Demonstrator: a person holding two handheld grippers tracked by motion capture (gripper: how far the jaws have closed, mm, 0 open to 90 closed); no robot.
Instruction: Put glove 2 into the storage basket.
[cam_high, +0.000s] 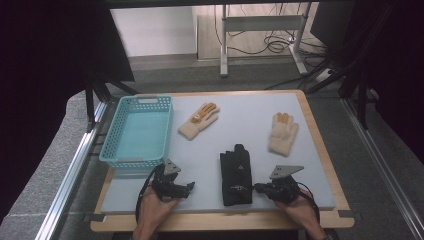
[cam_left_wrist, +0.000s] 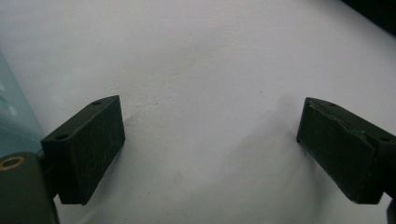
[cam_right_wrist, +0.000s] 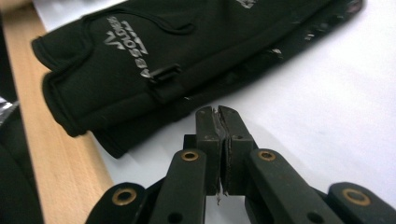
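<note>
While the left claw (cam_high: 191, 186) gapes, the closed, empty right claw (cam_right_wrist: 222, 115) points at the black glove (cam_right_wrist: 154, 70) just beyond its tips.

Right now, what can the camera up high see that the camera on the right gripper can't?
The high view takes in the blue basket, two cream gloves, the left gripper and the person's hands.

The right gripper view gives the close-up: white lettering on the cuff of the black gloves, and the right gripper with its jaws shut together, nothing between them, just short of the cuff.

Both show the black gloves, the right gripper, the pale mat and the wooden table edge.
</note>
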